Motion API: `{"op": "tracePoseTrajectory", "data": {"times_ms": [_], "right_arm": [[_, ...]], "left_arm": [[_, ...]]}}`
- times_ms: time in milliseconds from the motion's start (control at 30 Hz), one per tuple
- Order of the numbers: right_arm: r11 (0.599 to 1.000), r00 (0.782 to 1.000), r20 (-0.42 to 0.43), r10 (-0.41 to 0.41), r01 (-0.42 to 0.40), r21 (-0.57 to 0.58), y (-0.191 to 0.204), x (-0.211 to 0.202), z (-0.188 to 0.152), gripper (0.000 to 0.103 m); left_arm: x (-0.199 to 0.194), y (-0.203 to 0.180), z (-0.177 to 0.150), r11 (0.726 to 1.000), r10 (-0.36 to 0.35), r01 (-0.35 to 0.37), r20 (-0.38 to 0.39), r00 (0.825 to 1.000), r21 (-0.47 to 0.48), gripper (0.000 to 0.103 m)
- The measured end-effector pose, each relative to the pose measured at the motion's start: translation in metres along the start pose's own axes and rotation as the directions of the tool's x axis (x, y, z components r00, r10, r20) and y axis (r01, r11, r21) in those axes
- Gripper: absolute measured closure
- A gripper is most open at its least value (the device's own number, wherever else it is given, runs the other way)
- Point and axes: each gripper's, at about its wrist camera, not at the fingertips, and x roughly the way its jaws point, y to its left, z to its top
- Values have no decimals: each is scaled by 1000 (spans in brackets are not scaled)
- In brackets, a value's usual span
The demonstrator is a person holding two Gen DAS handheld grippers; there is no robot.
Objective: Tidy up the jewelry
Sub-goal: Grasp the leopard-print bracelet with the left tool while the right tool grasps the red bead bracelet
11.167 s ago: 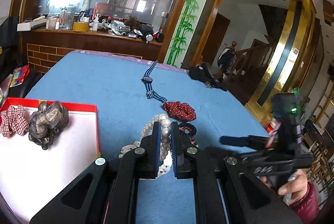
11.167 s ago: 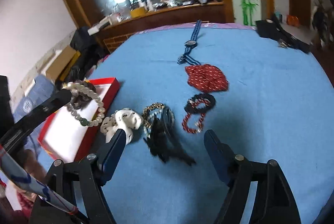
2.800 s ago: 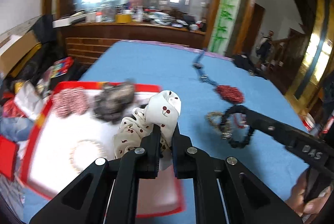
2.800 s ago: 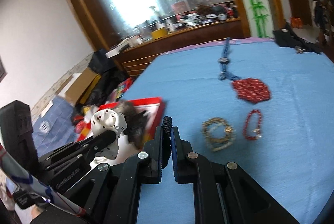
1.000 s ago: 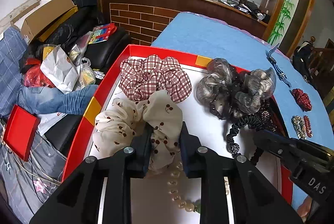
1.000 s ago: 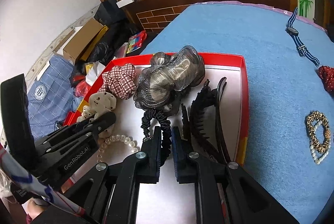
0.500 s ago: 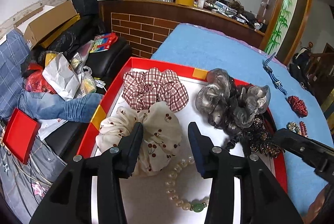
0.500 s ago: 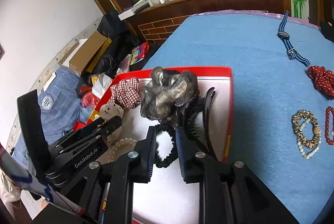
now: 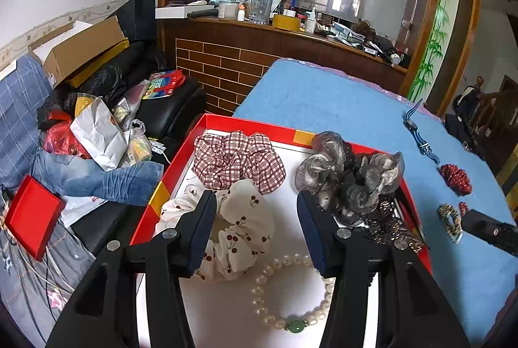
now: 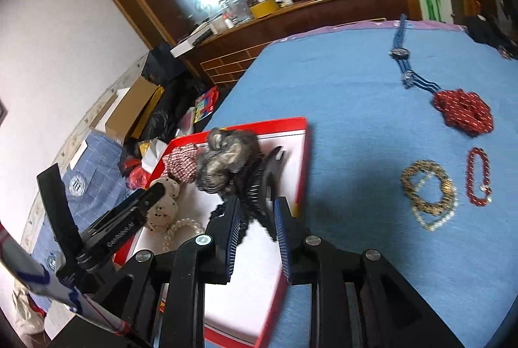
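Both grippers are empty right now. Left gripper (image 9: 255, 223) has its jaws spread wide over the cherry-print scrunchie (image 9: 241, 228), which sits in the red tray (image 9: 249, 125) by the pearl bracelet (image 9: 291, 293). Right gripper (image 10: 257, 226) is partly spread above the black hair claw (image 10: 264, 182). Beaded bracelets (image 10: 427, 192) lie on the blue tablecloth (image 10: 356, 95), probably next.

Blue table (image 10: 356, 127) carries red tray (image 10: 306, 153), watch (image 10: 401, 53), bracelets (image 10: 427, 189).
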Motion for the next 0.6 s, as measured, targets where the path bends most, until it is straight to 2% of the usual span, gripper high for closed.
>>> {"op": "tracePoseTrajectory", "data": {"times_ms": [133, 367, 600], "right_arm": [[1000, 1000, 14, -20, 20, 16, -17, -17, -2, 79], [994, 995, 45, -85, 81, 78, -71, -51, 3, 79], [978, 989, 56, -140, 129, 164, -128, -77, 16, 79]], "left_arm": [[-7, -8, 1, 999, 21, -21, 4, 1000, 25, 51], [-19, -33, 1, 998, 1, 1, -30, 1000, 64, 48], [-38, -90, 6, 986, -73, 81, -61, 995, 146, 48]]}}
